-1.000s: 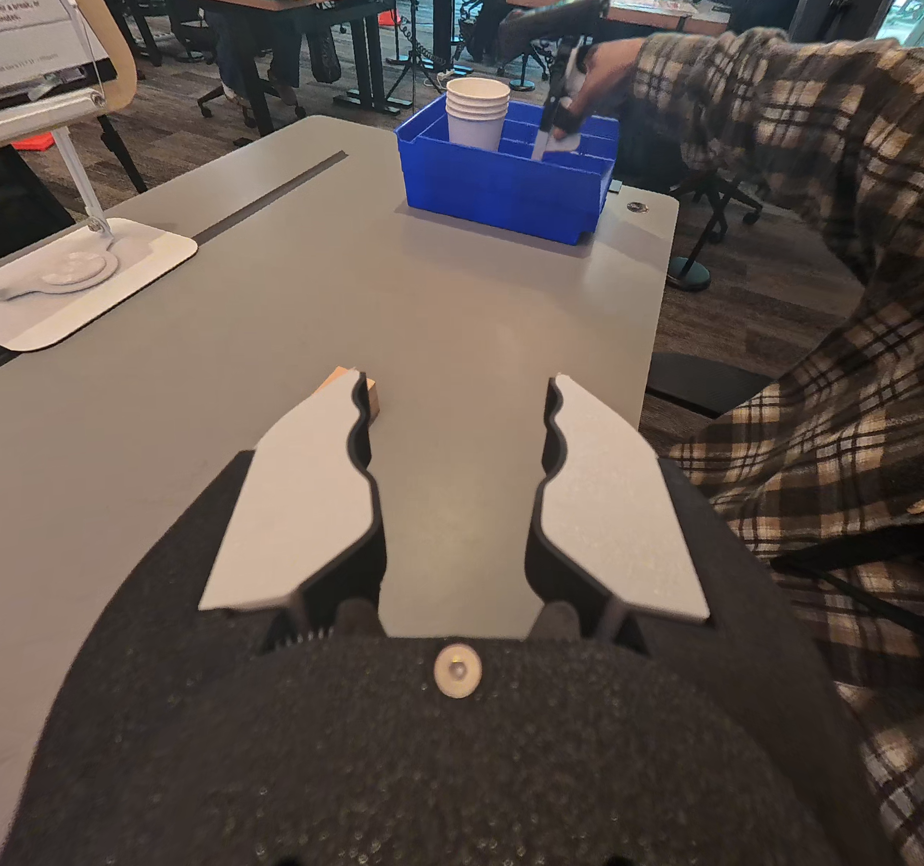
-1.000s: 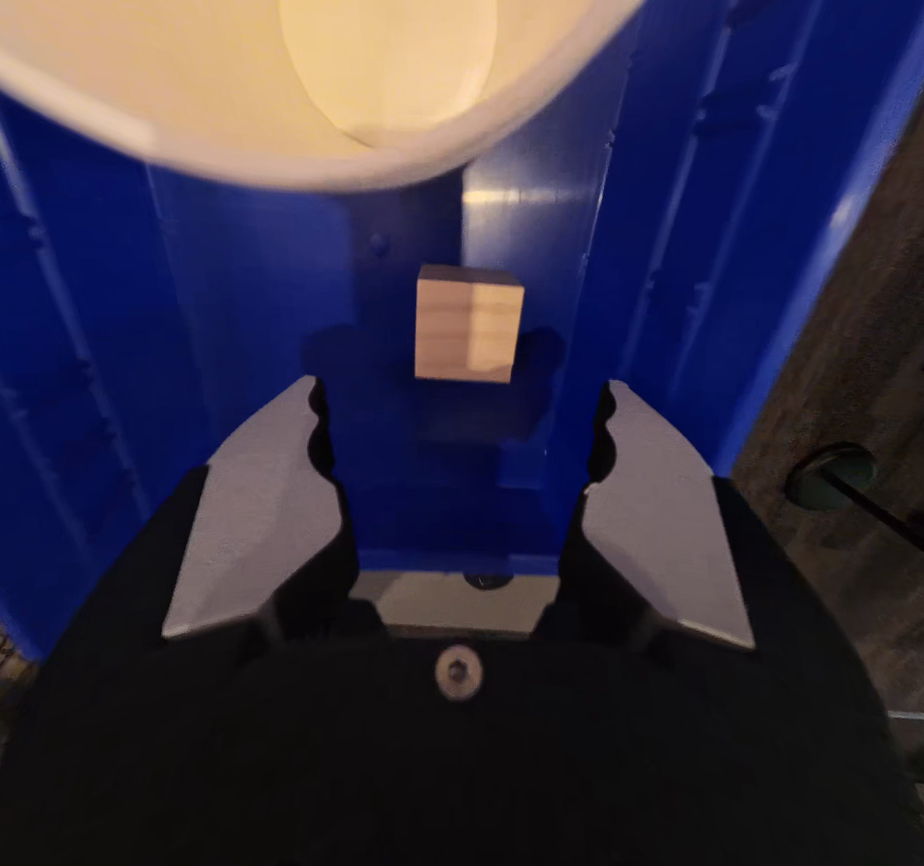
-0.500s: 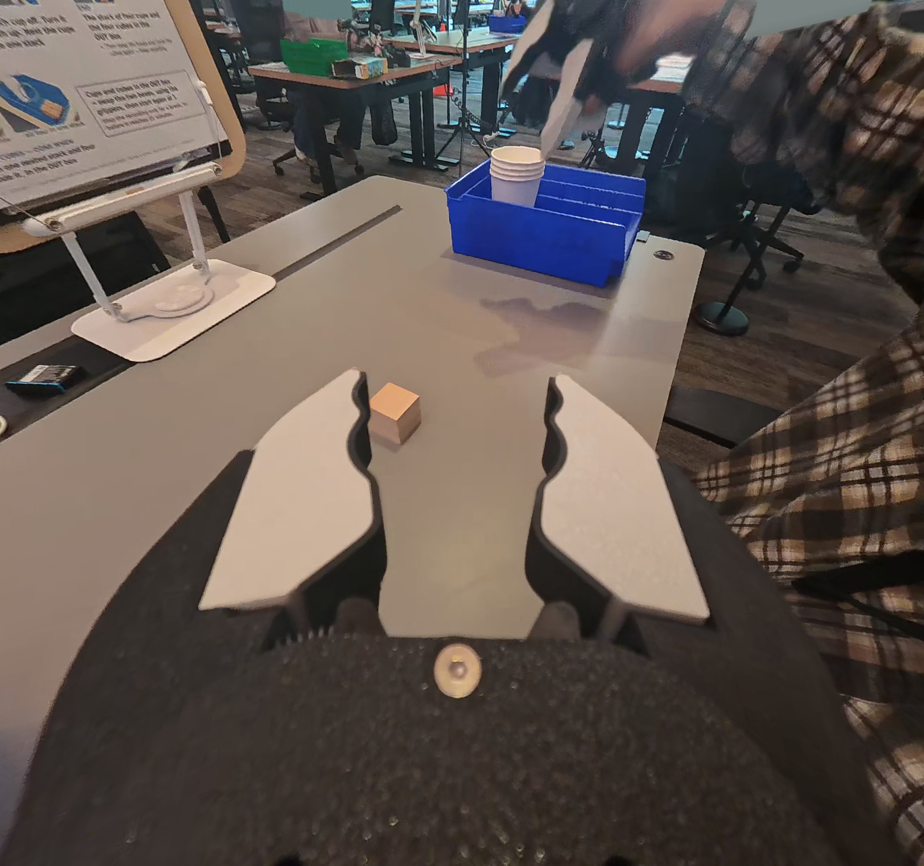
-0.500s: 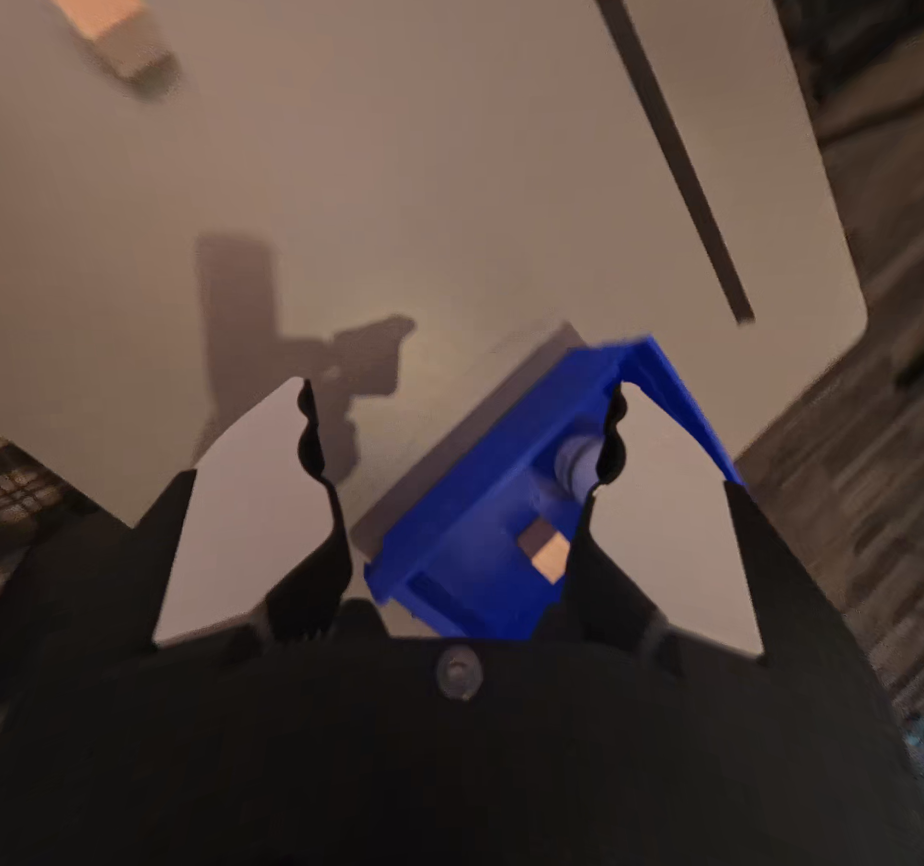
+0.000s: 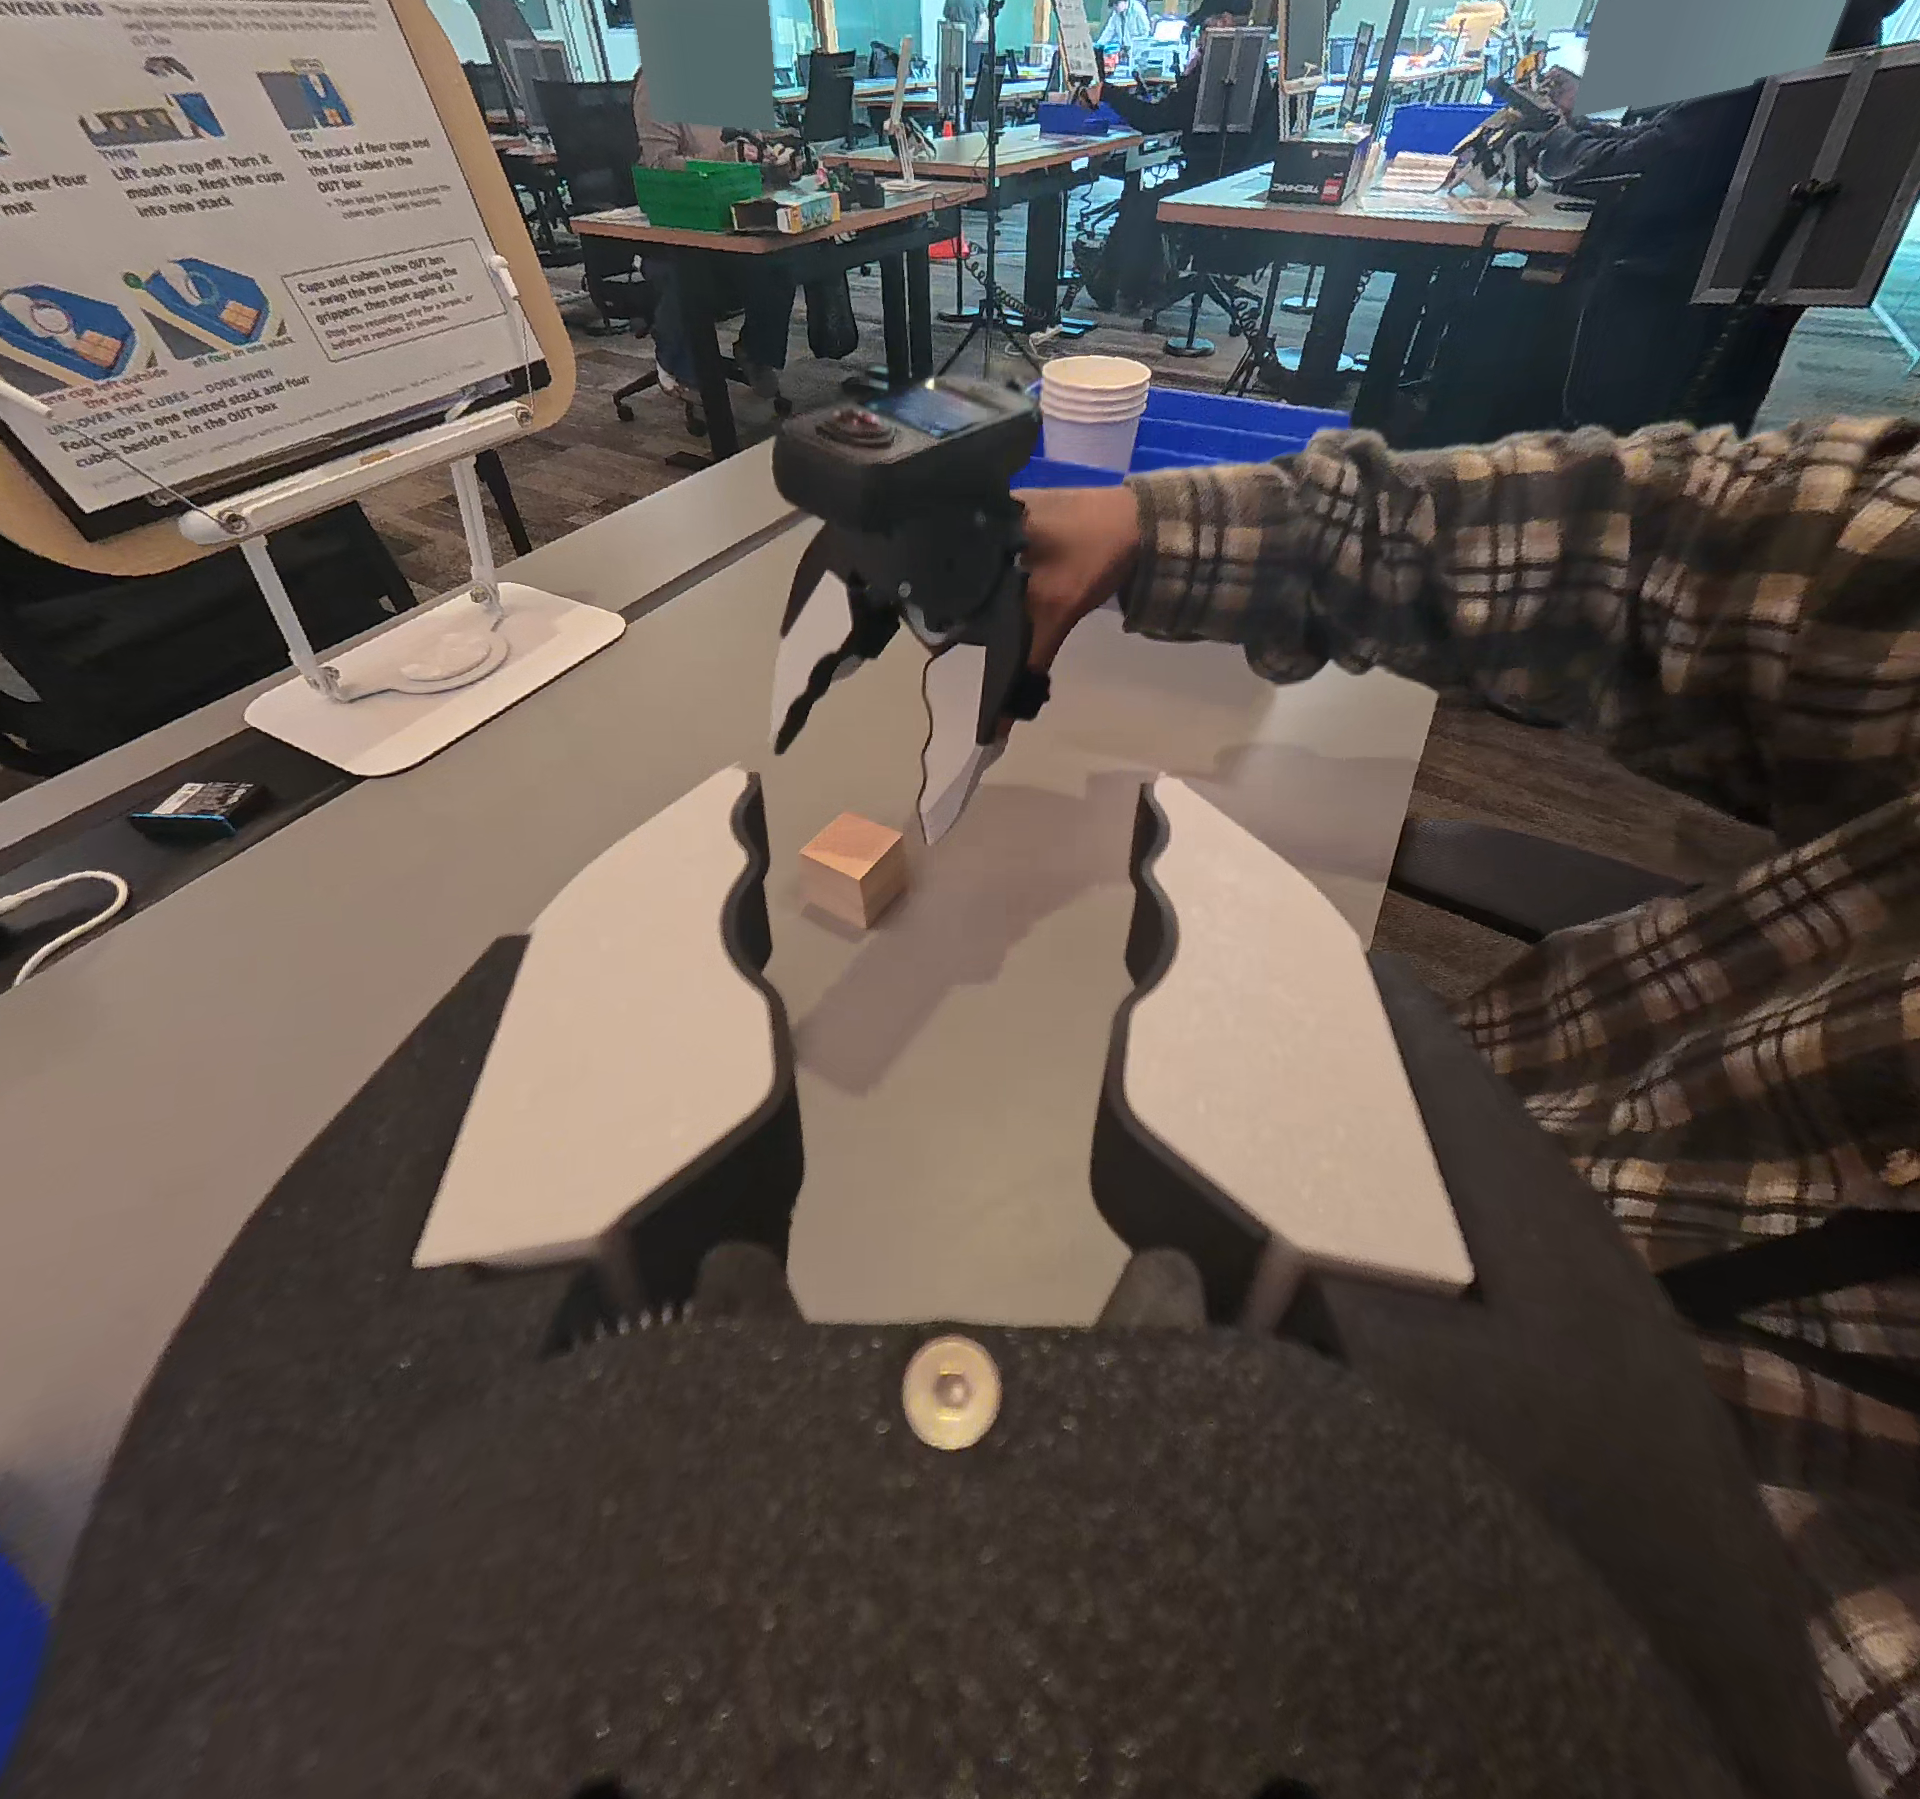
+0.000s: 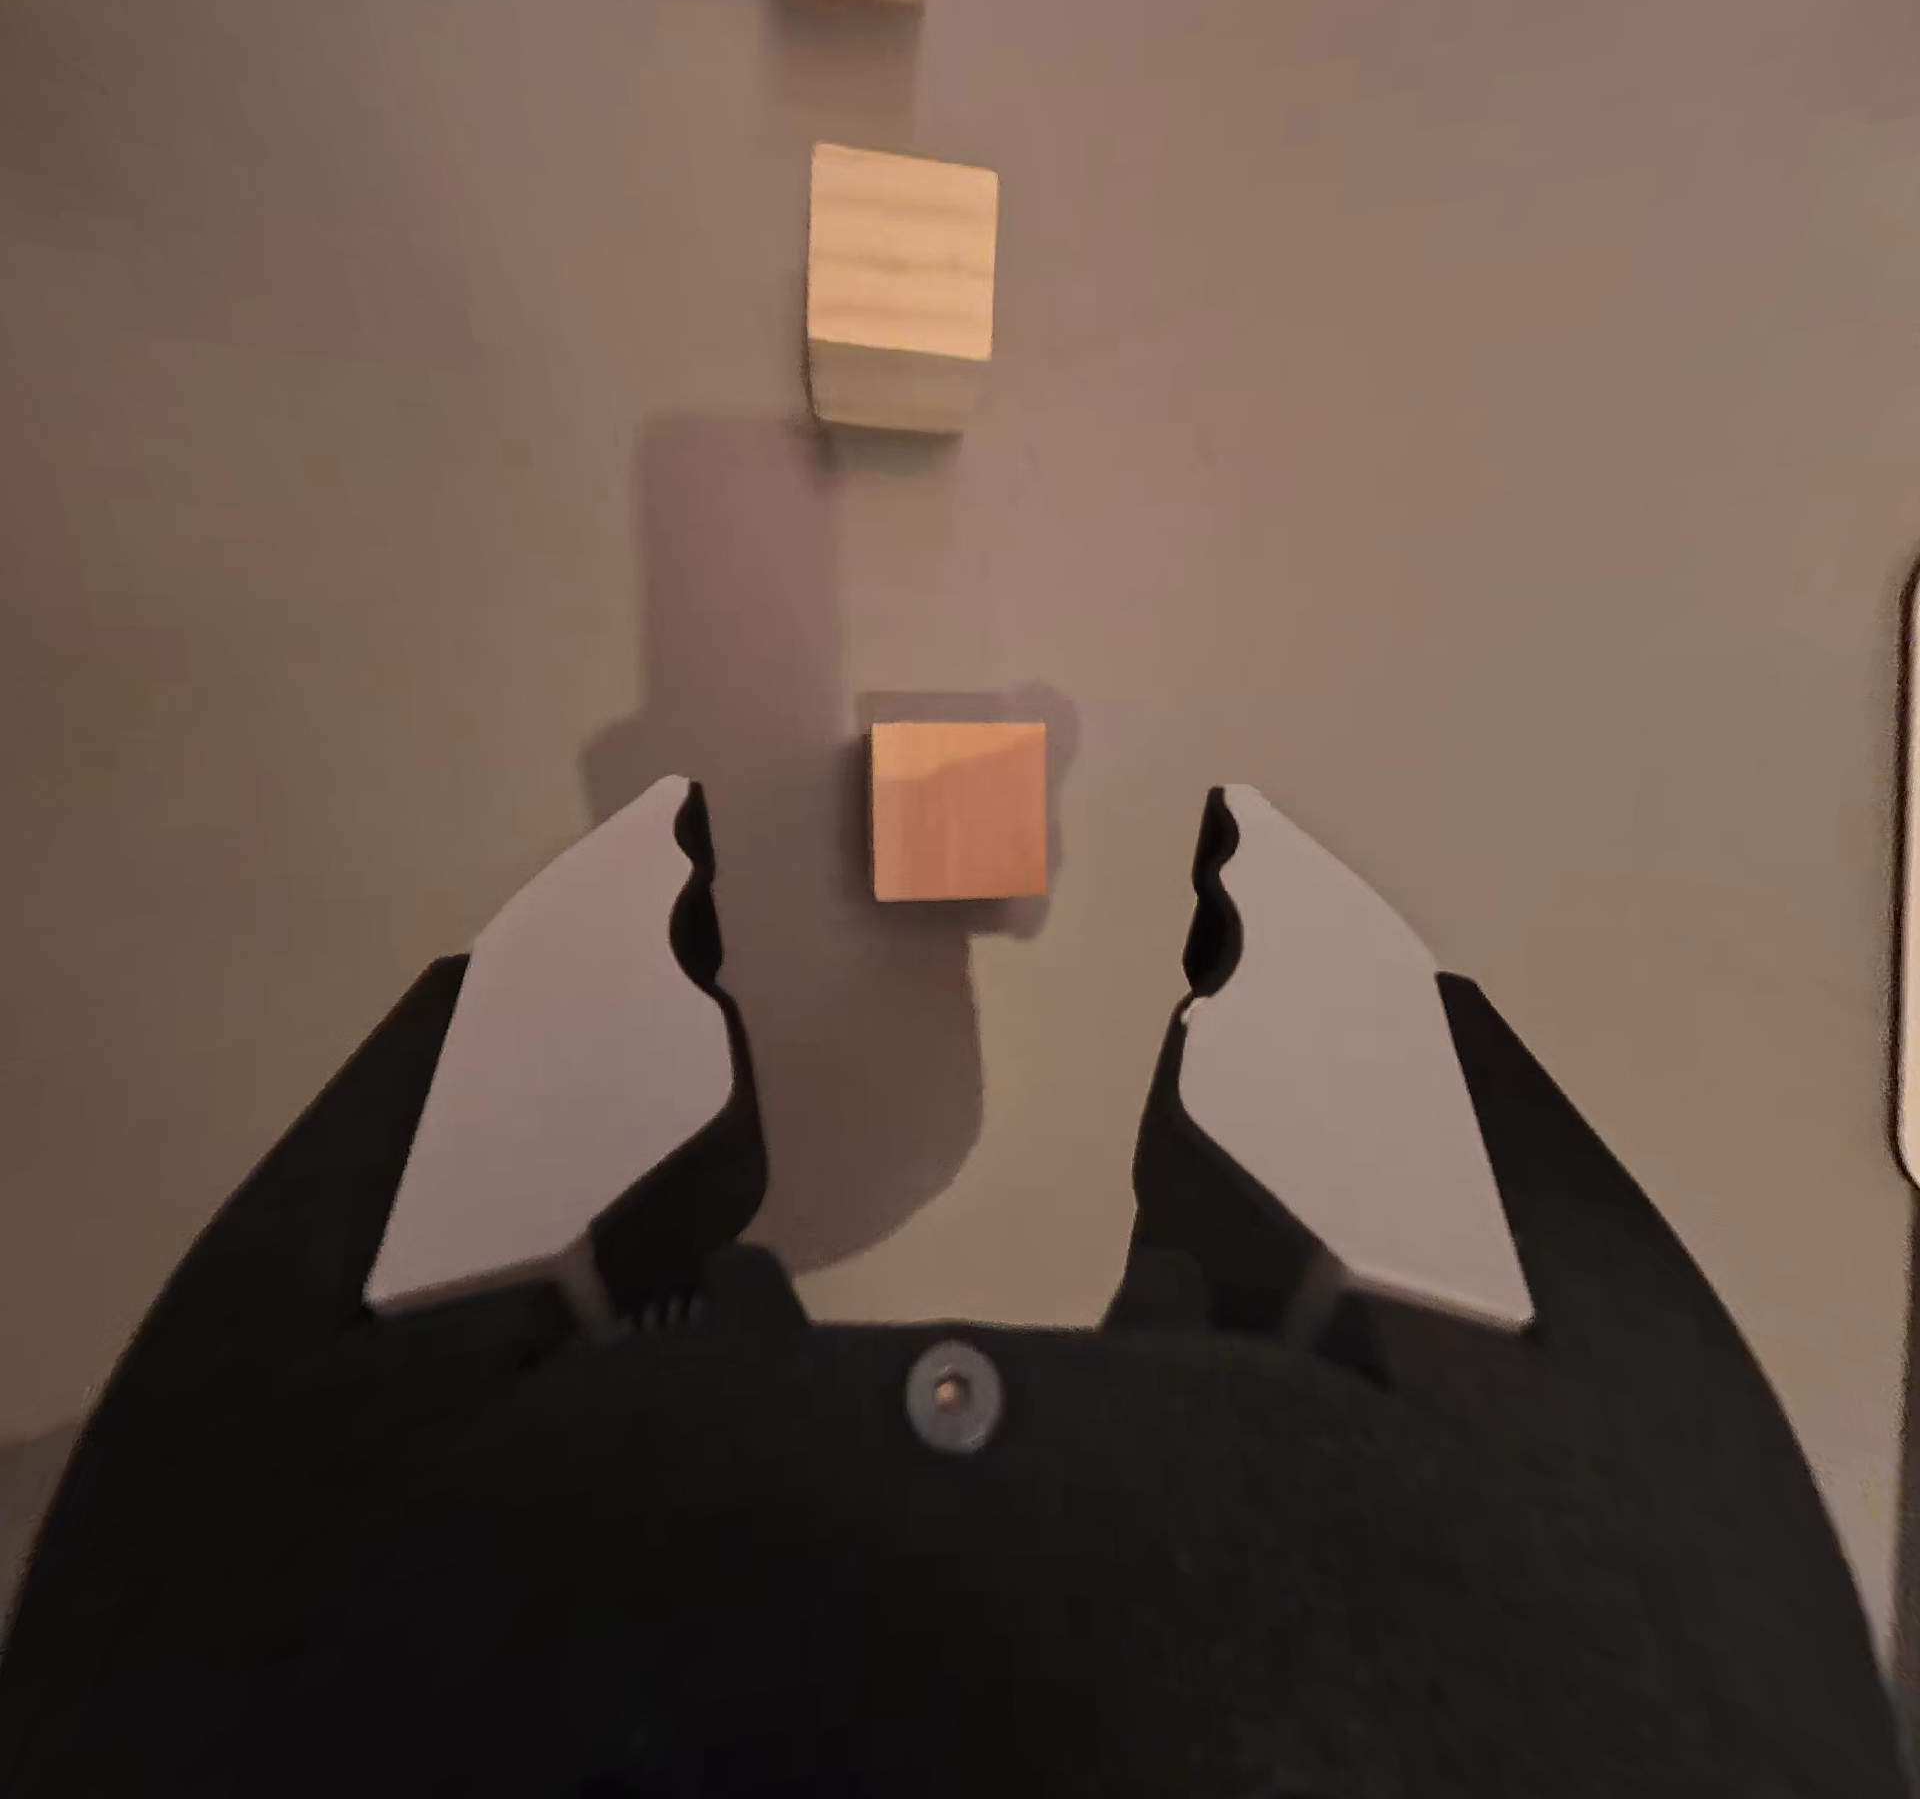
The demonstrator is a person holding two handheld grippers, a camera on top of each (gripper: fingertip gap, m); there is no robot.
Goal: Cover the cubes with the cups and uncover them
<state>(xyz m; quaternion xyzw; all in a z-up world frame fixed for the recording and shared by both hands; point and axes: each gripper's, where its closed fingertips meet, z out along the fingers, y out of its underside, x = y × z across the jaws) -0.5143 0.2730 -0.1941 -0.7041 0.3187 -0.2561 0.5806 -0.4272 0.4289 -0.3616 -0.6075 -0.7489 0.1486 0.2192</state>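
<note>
Wooden cubes [image 6: 902, 279] now lie in a row on the grey table [image 5: 312, 970] well short of the blue bin [image 5: 1226, 424], where the right gripper [image 6: 954, 819], jaws spread and empty, has come from to hover over the nearest cube [image 6: 958, 809], while the left gripper [image 5: 948, 819] waits spread and the cups [image 5: 1093, 409] stay stacked, so covering is still to begin

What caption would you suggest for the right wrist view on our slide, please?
Open right tool poised above a wooden cube on the grey table, two more cubes beyond.
</note>
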